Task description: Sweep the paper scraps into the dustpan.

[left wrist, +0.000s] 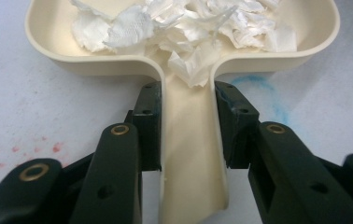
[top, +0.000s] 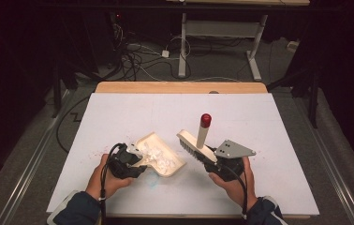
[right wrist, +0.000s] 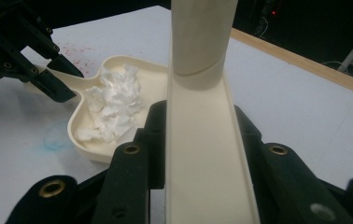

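Left hand comes in from the bottom edge, dark sleeve at the wrist, forearm angled up and to the right, fingers wrapped round the body of the left gripper. Gripper sits low over the white table, roughly level, pointing right and slightly away from the person. In the left gripper view its black pads are clamped tight on both sides of the cream dustpan's narrow handle, no gap either side. Dustpan pan end lies ahead of the jaws near the table's middle, whether resting on the surface or just above it I cannot tell. It holds a heap of crumpled white paper scraps, some spilling into the handle channel. Faint red specks on the table left of the dustpan, a blue smudge just right of its handle.

Right hand enters from the bottom right, forearm angled up and to the left, grasping the right gripper, grey three-cornered plate on top. Gripper points left and away. In the right gripper view its jaws are closed on the flat cream back of a hand brush, pads pressed on both long edges. Brush head with dark bristles sits just right of the dustpan, apart from it. Its handle, with a red tip, sticks up and away.
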`<act>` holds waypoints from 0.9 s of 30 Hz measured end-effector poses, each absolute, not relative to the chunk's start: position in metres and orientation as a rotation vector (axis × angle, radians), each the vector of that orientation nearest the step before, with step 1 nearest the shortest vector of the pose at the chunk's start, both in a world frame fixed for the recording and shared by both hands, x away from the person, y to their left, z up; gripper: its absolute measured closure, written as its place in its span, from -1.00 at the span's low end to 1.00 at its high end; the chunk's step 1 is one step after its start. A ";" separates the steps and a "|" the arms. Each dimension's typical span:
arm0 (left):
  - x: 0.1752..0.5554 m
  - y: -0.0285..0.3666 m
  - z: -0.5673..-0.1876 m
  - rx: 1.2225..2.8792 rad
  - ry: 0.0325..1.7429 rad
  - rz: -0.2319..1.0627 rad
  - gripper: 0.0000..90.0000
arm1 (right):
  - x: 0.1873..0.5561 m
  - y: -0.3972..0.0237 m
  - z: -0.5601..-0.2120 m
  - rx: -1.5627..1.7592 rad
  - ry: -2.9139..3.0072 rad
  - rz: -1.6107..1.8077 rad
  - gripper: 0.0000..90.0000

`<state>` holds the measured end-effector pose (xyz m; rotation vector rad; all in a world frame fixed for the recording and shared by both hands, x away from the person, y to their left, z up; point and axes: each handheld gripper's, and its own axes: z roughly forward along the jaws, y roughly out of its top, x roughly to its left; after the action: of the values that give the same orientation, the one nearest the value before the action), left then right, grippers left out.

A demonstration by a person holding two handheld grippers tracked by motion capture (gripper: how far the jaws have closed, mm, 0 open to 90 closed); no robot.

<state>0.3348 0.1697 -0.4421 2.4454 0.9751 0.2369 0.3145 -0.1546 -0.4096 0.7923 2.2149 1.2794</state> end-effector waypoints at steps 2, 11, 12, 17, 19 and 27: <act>0.335 0.173 -0.442 2.438 0.986 0.242 0.41 | 0.315 -0.155 -0.409 0.781 2.218 1.276 0.48; 0.337 0.184 -0.440 2.414 1.025 0.257 0.42 | 0.313 -0.166 -0.407 0.763 2.242 1.237 0.49; 0.337 0.185 -0.440 2.411 1.027 0.257 0.42 | 0.313 -0.168 -0.407 0.766 2.242 1.232 0.49; 0.338 0.188 -0.441 2.406 1.044 0.275 0.42 | 0.312 -0.179 -0.405 0.774 2.235 1.229 0.49; 0.338 0.189 -0.440 2.407 1.045 0.276 0.42 | 0.312 -0.183 -0.405 0.777 2.237 1.224 0.48; 0.337 0.201 -0.438 2.370 1.090 0.301 0.42 | 0.310 -0.200 -0.402 0.790 2.263 1.226 0.48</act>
<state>0.3370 0.2005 -0.4383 2.3698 1.0896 0.3015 0.3100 -0.1998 -0.4017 0.7901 2.2627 1.2264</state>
